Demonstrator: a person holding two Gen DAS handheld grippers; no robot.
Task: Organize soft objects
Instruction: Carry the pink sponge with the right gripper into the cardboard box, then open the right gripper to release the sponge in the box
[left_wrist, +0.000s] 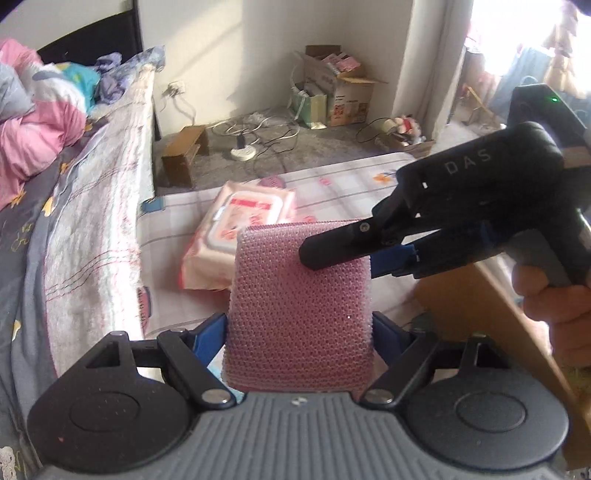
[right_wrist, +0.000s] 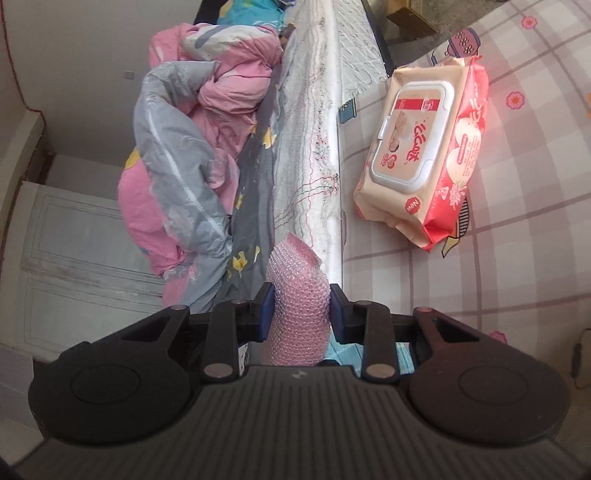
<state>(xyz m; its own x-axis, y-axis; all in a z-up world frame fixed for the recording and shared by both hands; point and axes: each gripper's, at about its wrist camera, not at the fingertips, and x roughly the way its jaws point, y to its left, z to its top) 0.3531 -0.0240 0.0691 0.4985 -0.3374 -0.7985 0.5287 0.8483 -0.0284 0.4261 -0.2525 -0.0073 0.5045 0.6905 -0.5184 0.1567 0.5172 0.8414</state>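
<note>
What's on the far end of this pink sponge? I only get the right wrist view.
Observer: The left tool grips the sponge by its two sides, pads touching.
Operator: Anything beyond the wipes?
Observer: Past the wipes pack, a white power strip with cables lies on the floor.
</note>
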